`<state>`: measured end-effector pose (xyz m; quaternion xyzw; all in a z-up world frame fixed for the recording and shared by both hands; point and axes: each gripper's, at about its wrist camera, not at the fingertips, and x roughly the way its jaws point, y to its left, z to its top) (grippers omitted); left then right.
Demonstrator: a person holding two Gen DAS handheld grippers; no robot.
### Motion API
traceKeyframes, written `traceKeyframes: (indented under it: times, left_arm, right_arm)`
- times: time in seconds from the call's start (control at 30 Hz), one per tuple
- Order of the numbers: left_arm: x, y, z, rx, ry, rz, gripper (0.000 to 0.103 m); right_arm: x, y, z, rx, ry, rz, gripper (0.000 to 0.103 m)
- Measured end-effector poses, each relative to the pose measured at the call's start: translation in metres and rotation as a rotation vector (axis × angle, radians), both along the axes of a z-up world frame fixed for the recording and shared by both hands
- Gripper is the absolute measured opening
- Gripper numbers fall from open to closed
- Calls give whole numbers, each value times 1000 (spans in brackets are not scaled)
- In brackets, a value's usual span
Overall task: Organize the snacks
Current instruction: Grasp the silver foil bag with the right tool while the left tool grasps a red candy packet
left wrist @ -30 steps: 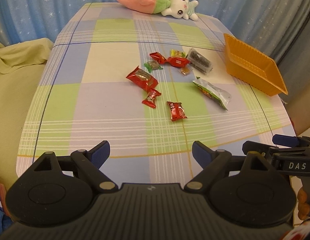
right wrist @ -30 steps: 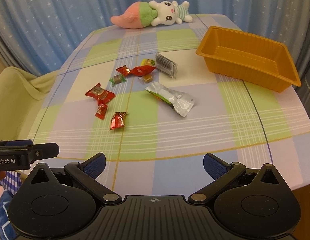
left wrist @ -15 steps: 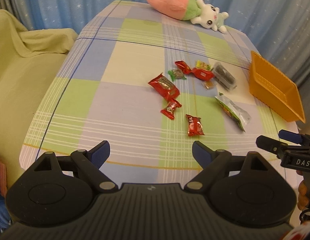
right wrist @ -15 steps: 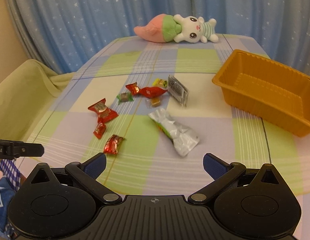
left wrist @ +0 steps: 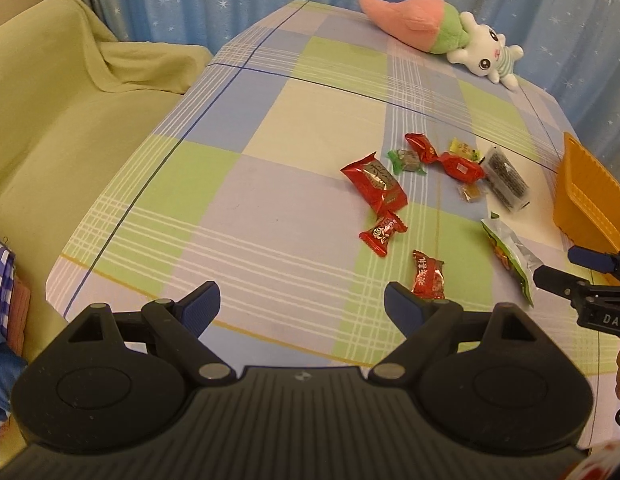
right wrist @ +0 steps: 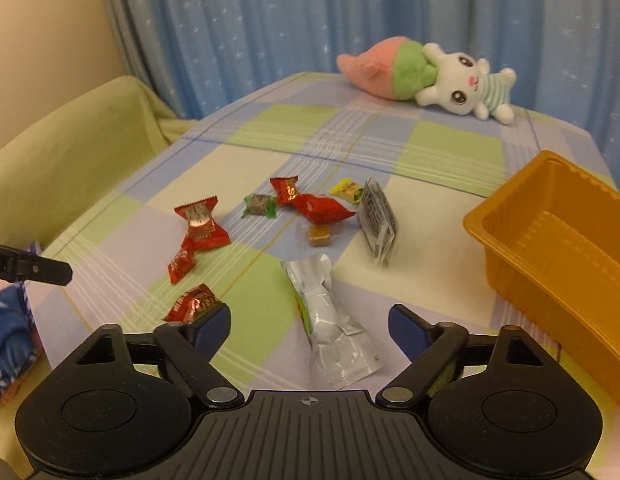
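A table (left wrist: 270, 208) under a checked green, lilac and cream cloth is filling both views. Blue star-print curtains (right wrist: 270, 20) are hanging behind the far edge. A seat draped in yellow-green fabric (left wrist: 62, 128) is standing just beside the table's left side. A plush rabbit with a pink and green carrot body (right wrist: 426, 74) is lying at the far edge.

The snacks are lying loose in the middle of the cloth. A big red packet (left wrist: 374, 186) is sitting leftmost, with a small red candy (left wrist: 383, 233) just near of it and a red foil candy (left wrist: 428, 278) nearer still. Farther back a green-wrapped candy (left wrist: 406, 160), a red twist-wrapped candy (left wrist: 444, 160), a yellow sachet (left wrist: 464, 149) and a small brown caramel (left wrist: 472, 193) are clustering together. A dark seaweed-like pack (right wrist: 376, 216) is standing tilted on its edge right of them. A silver pouch (right wrist: 330, 320) is lying nearest on the right. An orange tray (right wrist: 550, 248) is sitting at the table's right edge with nothing visible inside it.

The left gripper (left wrist: 302, 300) is hovering over the near table edge, fingers spread wide, gripping nothing. The red foil candy is lying just beyond its right fingertip (left wrist: 402, 304).

The right gripper (right wrist: 310, 326) is also spread wide and holding nothing. The silver pouch is lying between its fingers, reaching back toward the gripper body; contact cannot be told. The red foil candy is showing just beyond its left fingertip (right wrist: 212, 326). The tray is lying to its right.
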<state>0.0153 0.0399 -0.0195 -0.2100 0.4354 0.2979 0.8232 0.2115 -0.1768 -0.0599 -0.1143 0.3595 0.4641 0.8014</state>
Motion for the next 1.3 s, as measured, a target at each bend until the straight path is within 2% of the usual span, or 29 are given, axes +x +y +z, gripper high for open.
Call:
traceKeyframes:
  times: [0.3, 0.47, 0.67, 0.73, 1.0, 1.3]
  left_arm:
    - [9, -11, -11, 35, 19, 34, 87]
    - [19, -17, -17, 50, 34, 17, 86]
    - [36, -24, -26, 61, 48, -33, 82]
    - [42, -27, -29, 62, 49, -54, 82]
    - [65, -39, -38, 54, 34, -168, 72]
    - [96, -49, -51, 35, 32, -306, 46]
  right_arm:
    - [26, 22, -24, -48, 12, 125, 60]
    - [31, 30, -34, -66, 20, 145, 55]
    - [34, 38, -42, -84, 28, 134, 42]
    - [35, 38, -42, -80, 34, 127, 30]
    - [38, 20, -31, -38, 72, 71, 30]
    - [40, -26, -4, 26, 99, -50, 30]
